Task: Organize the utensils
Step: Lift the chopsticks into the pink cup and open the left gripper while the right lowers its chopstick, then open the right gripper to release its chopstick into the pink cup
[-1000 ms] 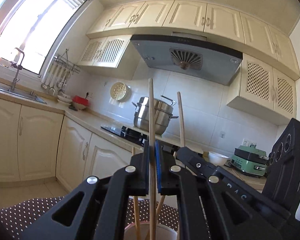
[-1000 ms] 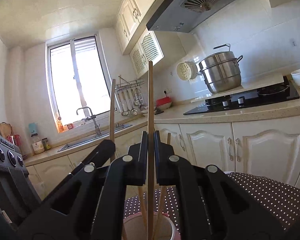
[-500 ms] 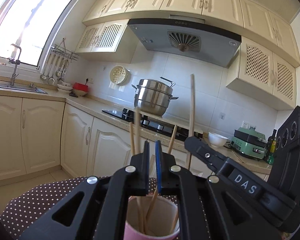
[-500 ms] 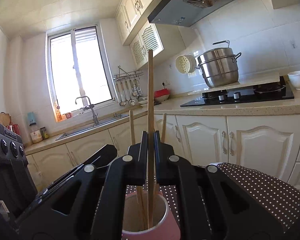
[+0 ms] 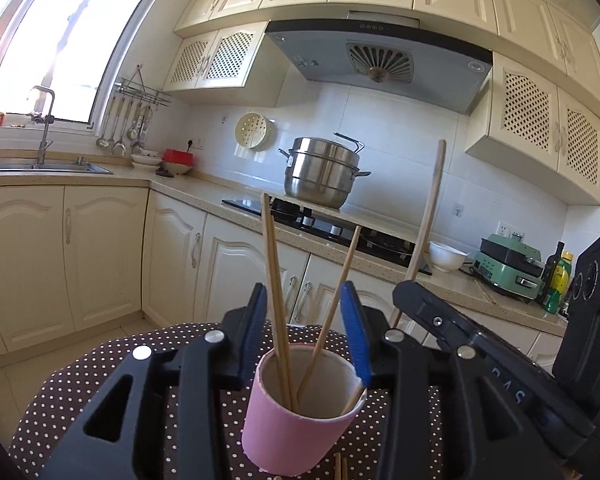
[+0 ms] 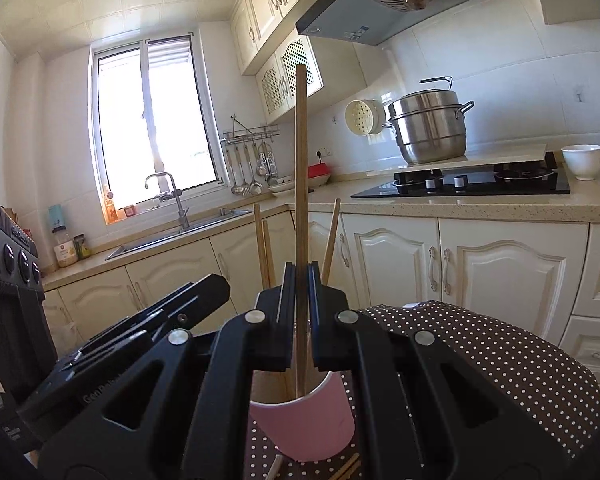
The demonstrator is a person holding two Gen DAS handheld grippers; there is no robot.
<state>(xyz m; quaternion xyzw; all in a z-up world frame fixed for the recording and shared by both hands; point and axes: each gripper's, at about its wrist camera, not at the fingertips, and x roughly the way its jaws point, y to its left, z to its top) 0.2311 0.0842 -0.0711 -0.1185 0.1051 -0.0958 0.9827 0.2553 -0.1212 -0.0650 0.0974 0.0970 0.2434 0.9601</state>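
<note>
A pink cup (image 5: 300, 412) stands on the dotted tablecloth (image 5: 80, 392), right below both grippers. My left gripper (image 5: 306, 332) is opening over it. Two wooden chopsticks (image 5: 276, 292) lean in the cup and rise between the blue pads without touching them. My right gripper (image 6: 301, 280) is shut on another chopstick (image 6: 301, 160), held upright with its lower end inside the pink cup (image 6: 308, 420). That held chopstick (image 5: 430, 216) also shows in the left wrist view, above the right gripper's body (image 5: 460, 340).
Loose chopsticks (image 6: 344, 468) lie on the dotted cloth (image 6: 480, 352) just in front of the cup. Behind are cream cabinets, a counter with a black hob (image 6: 480, 182), a steel pot (image 5: 324, 172), a white bowl (image 6: 582, 160) and a sink (image 5: 40, 166).
My left gripper let go of its chopstick, which now leans in the cup, and its jaws have spread. Both grippers sank toward the cup, and the right one lowered its chopstick into it.
</note>
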